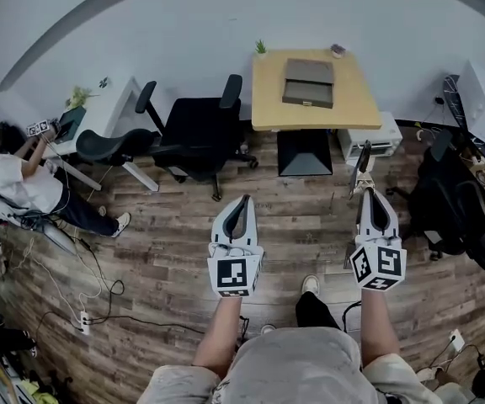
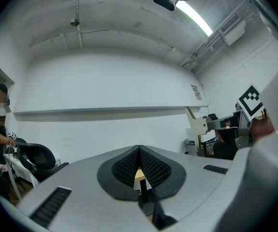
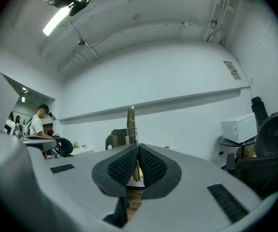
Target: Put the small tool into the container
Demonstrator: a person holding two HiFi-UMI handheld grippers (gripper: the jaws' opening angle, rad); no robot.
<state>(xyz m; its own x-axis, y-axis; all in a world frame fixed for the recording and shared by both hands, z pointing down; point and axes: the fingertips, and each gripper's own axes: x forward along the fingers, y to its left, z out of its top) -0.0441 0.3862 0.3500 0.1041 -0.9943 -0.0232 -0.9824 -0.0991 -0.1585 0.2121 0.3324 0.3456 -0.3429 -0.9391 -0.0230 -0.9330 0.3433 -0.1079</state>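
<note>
Item one, left gripper (image 1: 243, 199): carried low in front of the person over the wood-plank floor (image 1: 167, 242), its jaws drawn together tip to tip with nothing between them; its own view (image 2: 139, 151) shows the ribbed pads meeting along a single seam. Item two, right gripper (image 1: 367, 194): held level with the left one and well apart from it, jaws clamped on the small tool (image 1: 363, 168), a slim metal piece that stands out beyond the tips and points toward the far side of the room. In the right gripper view (image 3: 138, 150) the small tool (image 3: 131, 122) rises upright from between the pads, gripped at its lower part, its upper end free against the white wall. Item three, container (image 1: 308, 82): a flat grey box lying on the light wooden table (image 1: 268, 99) against the far wall, well apart from both grippers. Item four, a small green plant (image 1: 261, 49) on the table's rear left corner. Item five, a black office chair (image 1: 196, 133) just left of the table, and a second chair (image 1: 112, 146) beyond it. Item six, a white appliance (image 1: 369, 137) low at the table's right side. Item seven, a seated person (image 1: 15, 183) at the left edge of the room.
</note>
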